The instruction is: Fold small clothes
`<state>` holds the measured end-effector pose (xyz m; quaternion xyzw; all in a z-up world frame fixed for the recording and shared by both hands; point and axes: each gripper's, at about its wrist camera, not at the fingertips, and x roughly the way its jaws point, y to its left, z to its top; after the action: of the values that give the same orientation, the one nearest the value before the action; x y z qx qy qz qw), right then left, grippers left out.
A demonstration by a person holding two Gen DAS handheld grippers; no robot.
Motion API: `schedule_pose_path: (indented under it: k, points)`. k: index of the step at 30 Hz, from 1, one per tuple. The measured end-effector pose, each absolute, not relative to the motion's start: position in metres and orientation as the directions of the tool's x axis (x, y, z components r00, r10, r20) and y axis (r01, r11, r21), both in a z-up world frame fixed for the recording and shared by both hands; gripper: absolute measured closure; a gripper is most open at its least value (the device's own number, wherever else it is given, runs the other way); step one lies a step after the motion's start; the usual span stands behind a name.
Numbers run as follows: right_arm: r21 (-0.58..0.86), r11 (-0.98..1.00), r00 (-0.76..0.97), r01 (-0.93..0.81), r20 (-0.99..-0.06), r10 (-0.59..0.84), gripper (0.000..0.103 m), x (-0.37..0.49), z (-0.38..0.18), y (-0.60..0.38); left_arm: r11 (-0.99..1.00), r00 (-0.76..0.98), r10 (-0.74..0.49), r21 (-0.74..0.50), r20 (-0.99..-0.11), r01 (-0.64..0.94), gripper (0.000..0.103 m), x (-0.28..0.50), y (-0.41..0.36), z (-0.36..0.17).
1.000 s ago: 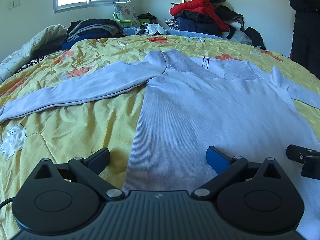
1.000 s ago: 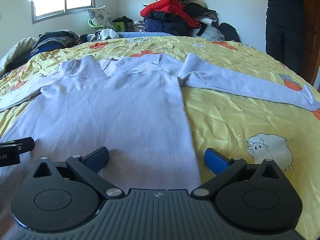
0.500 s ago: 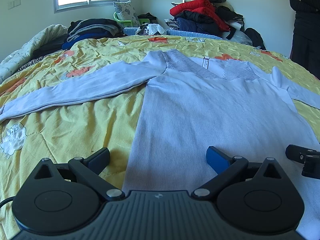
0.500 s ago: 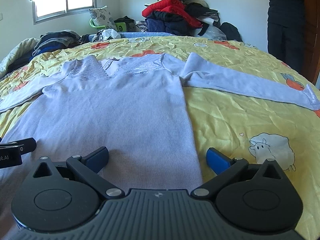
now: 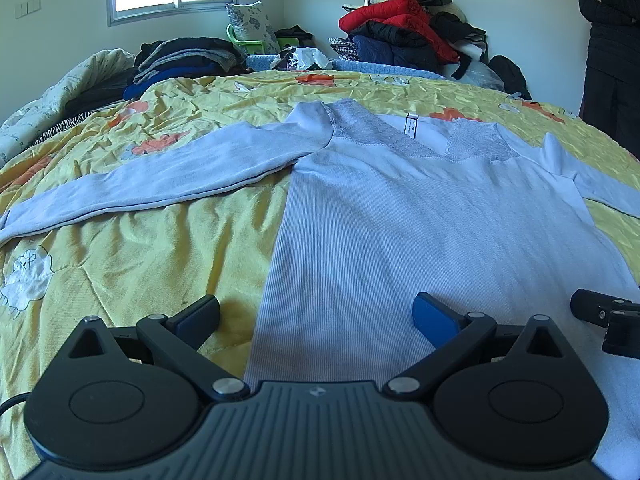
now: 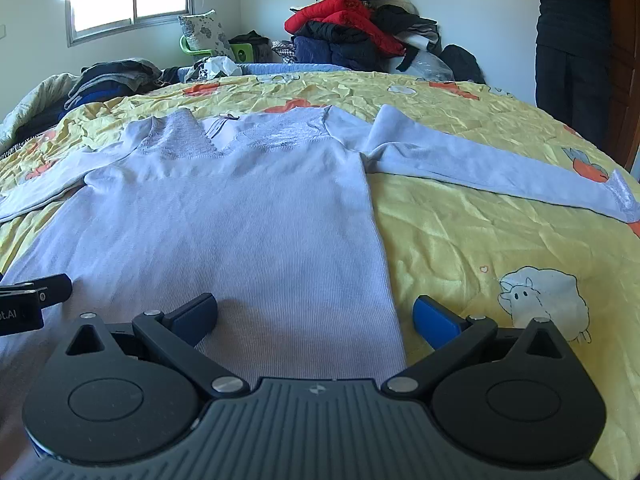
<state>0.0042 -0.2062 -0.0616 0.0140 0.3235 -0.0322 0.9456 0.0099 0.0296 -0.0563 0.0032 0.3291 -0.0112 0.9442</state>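
Observation:
A pale lilac long-sleeved top (image 5: pixel 420 216) lies flat and face up on a yellow bedspread (image 5: pixel 132 264), lace neckline far, both sleeves spread sideways. My left gripper (image 5: pixel 316 314) is open, straddling the top's left hem edge, holding nothing. My right gripper (image 6: pixel 316 314) is open, straddling the right hem edge of the same top (image 6: pixel 240 220). The right gripper's tip shows at the right edge of the left wrist view (image 5: pixel 604 314); the left gripper's tip shows at the left edge of the right wrist view (image 6: pixel 36 292).
Folded dark clothes (image 5: pixel 180 60) lie at the far left of the bed. A heap of red and dark jackets (image 5: pixel 404 36) stands against the far wall. A person in dark clothes (image 6: pixel 576 40) stands at the bed's right side.
The right gripper has crept slightly forward and up over the hem. The left gripper has stayed still. Both stay open.

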Motion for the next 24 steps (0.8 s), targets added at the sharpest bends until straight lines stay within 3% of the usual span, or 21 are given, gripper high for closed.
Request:
schedule_pose_path:
  k: [14,19,24]
  points:
    - [0.056,0.998,0.789,0.041,-0.615,0.002,0.000,0.004,-0.058,-0.215,1.000,0.783,-0.021,-0.003,-0.622,0.024,0.000,0.010,0.030,-0.056]
    - [0.184,0.982,0.812,0.036,-0.579,0.078,0.001,0.005,-0.048,-0.242,0.999,0.791,-0.049,-0.020,-0.609,0.046,0.000,0.007,0.023,-0.048]
    - [0.299,0.946,0.870,0.128,-0.492,0.038,0.000,0.012,-0.034,-0.303,0.992,0.821,-0.066,0.051,-0.567,0.115,0.000,0.006,-0.008,-0.028]
